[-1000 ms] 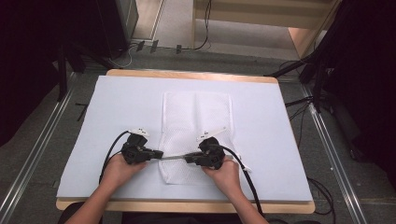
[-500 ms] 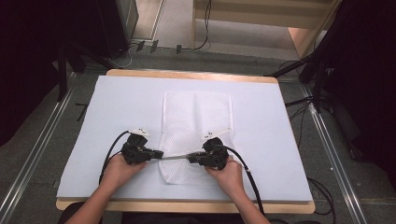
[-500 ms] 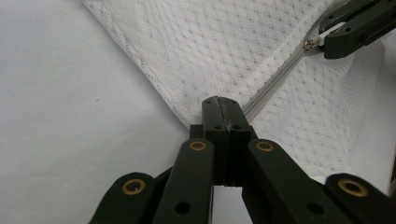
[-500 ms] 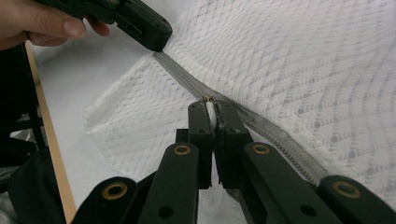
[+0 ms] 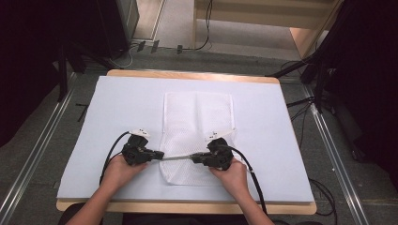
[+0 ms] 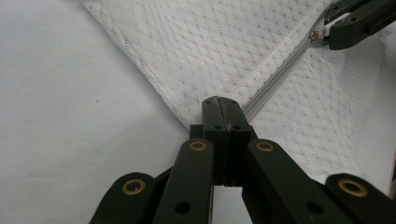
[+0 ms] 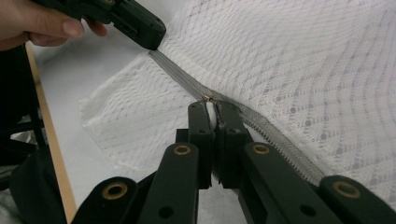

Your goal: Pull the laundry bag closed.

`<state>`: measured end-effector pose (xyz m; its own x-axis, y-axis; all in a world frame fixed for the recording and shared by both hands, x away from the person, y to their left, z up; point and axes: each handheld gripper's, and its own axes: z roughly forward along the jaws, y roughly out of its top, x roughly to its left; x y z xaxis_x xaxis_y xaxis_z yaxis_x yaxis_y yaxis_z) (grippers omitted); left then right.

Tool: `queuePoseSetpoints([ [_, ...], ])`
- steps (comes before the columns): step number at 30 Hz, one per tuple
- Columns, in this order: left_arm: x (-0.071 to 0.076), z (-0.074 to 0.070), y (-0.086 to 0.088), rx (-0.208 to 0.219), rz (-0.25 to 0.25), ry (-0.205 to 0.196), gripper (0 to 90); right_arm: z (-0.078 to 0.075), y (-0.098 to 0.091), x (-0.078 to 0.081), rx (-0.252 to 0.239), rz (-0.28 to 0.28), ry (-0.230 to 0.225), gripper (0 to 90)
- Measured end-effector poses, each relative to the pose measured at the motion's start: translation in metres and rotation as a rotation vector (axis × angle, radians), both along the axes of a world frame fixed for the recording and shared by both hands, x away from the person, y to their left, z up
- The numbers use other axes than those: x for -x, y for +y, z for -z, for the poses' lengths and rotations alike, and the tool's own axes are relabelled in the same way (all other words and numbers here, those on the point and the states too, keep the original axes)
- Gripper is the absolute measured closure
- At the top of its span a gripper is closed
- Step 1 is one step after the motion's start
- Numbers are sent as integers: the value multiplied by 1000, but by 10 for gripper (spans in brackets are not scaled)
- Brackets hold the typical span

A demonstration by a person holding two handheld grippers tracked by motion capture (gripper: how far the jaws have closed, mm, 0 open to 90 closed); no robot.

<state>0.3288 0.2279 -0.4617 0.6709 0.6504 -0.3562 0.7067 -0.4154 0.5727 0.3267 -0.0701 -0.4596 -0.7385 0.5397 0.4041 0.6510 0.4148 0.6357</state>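
High view shows me a white mesh bag (image 5: 197, 126) lying flat in the middle of the table (image 5: 117, 103), and its near end with the grey zipper (image 5: 177, 158) sits right between my two tongs. My left gripper (image 5: 159, 155) is clenched tight on the left end of the zipper at the bag's edge. My right gripper (image 5: 195, 159) is clenched on the little white zipper pull (image 7: 211, 114), and the zipper runs straight from one to the other.
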Motion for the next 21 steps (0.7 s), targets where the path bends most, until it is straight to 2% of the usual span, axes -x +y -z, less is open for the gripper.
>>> queuePoseSetpoints([
  [21,1,0,0,-8,5,-11,900,-2,-11,0,-5,19,15,886],
])
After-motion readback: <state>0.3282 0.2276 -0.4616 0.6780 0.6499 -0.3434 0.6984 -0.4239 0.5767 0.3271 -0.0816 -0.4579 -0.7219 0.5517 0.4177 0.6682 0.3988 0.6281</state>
